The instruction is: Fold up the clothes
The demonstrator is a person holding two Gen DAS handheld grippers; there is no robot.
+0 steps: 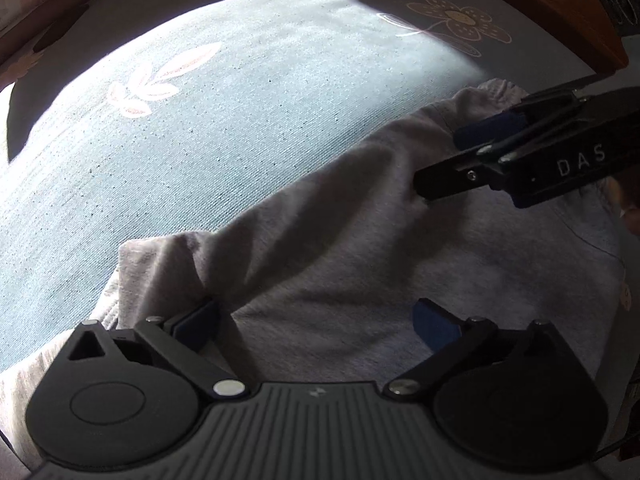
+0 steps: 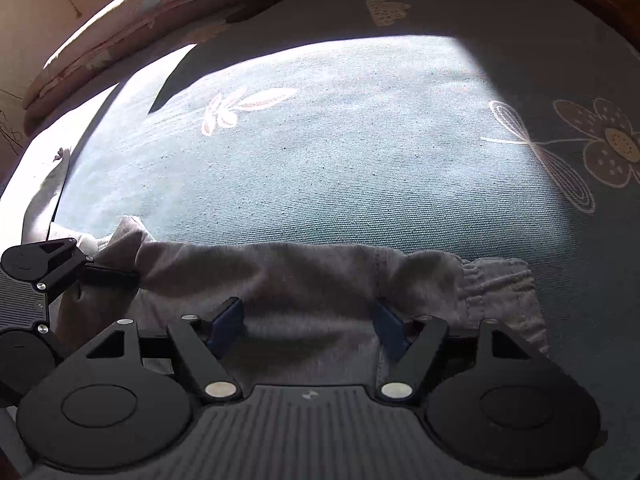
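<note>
- The grey garment (image 1: 360, 248) runs out of frame at the lower left and right of the left wrist view, so what kind of garment it is stays unclear.
- It lies on a teal floral bedcover (image 1: 248, 120), filling the lower half of both views, elastic-gathered edge (image 2: 496, 280) at right.
- The left gripper (image 1: 316, 324) is spread wide, released, cloth beneath its pads.
- The right gripper (image 2: 312, 320) is parted too, with the folded edge just beyond its fingertips, unpinched.
</note>
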